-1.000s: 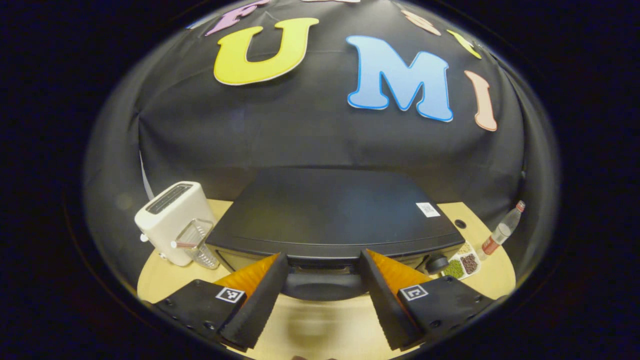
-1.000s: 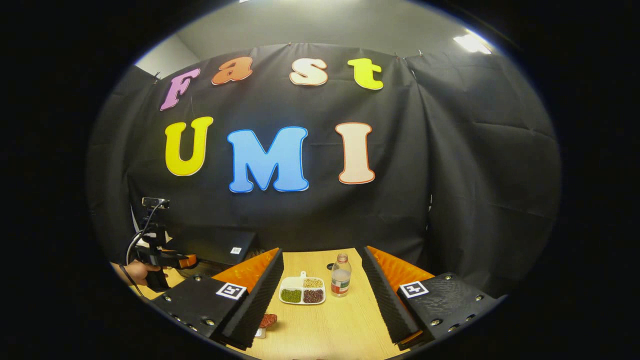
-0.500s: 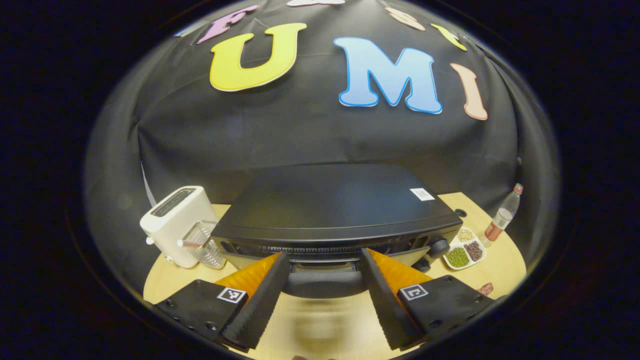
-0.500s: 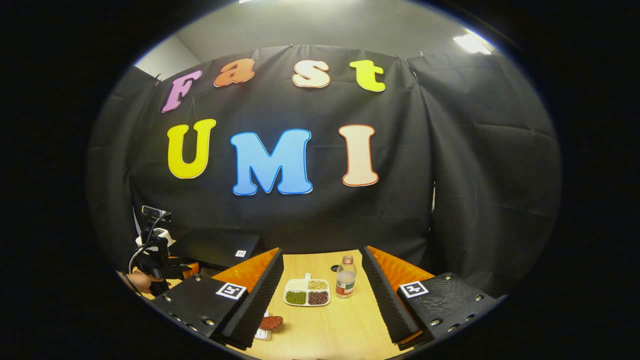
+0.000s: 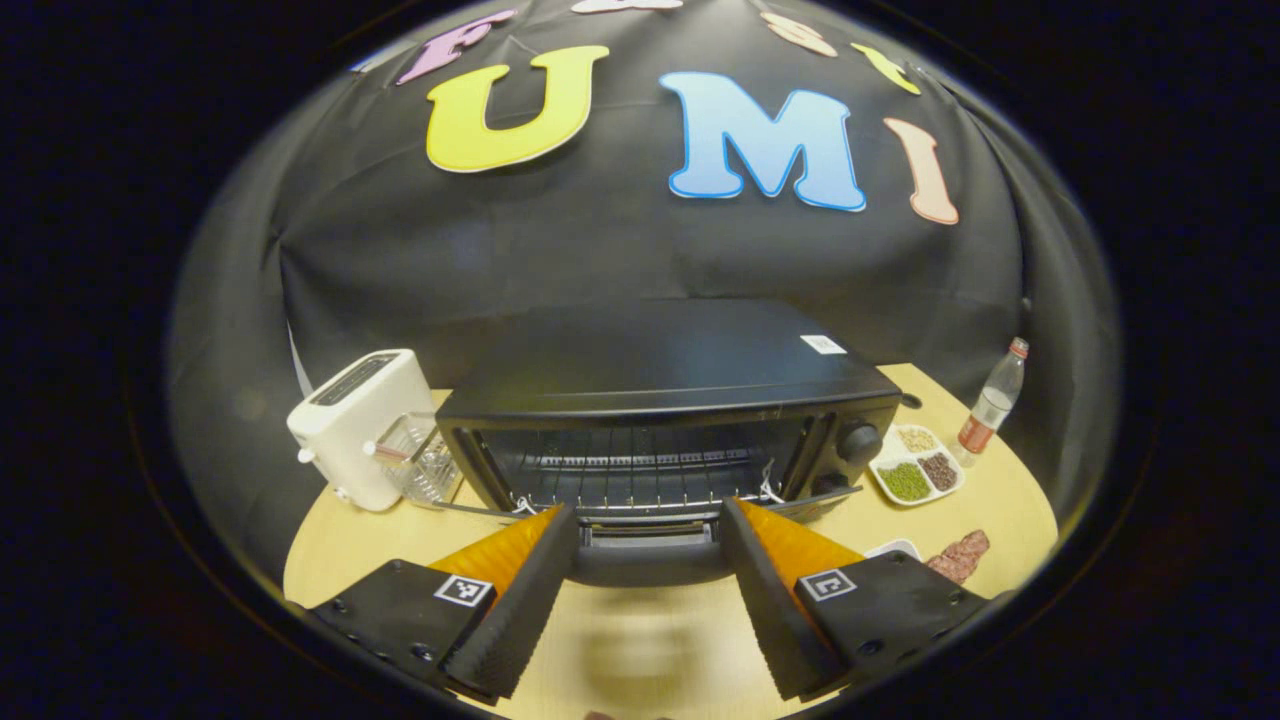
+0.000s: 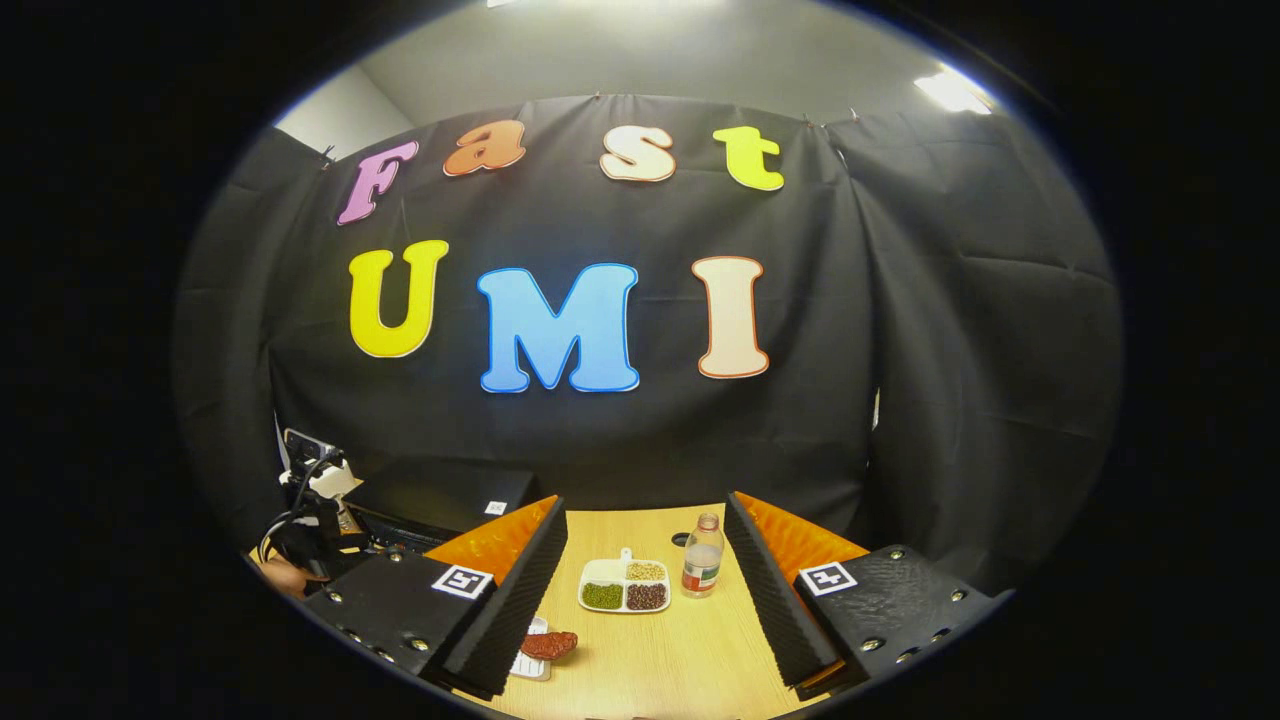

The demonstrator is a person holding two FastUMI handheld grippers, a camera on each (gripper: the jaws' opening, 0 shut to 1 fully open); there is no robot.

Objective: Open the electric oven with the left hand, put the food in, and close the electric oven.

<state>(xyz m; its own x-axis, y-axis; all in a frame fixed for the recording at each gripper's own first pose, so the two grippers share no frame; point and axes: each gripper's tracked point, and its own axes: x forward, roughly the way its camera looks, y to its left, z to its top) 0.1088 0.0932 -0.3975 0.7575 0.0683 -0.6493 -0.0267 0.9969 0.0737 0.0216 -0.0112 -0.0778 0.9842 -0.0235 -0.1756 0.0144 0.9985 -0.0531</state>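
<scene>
The oven (image 5: 660,400) stands at the middle of the table (image 5: 330,545), and its door (image 5: 640,520) is already pulled down, so the wire rack (image 5: 630,480) inside can be seen. The left gripper (image 5: 648,570) has its two fingers on either side of the door handle (image 5: 648,562); they look wide apart, and I cannot tell if they press on the handle or only hook it. I think this position is chosen because the handle is the one part of the door that can be pulled. The right gripper (image 6: 640,590) waits with its fingers spread and nothing between them, above the bare table on the right side. Its place makes sense, because the food (image 6: 548,645), a reddish piece on a small white plate (image 6: 528,662), lies just beside its left finger. In the left gripper view the food (image 5: 958,556) is to the right of the oven, near a tray of beans (image 5: 918,476) and a bottle (image 5: 992,402). A toaster (image 5: 355,425) stands to the left of the oven. The opening step seems almost finished; the food is not yet picked up.
</scene>
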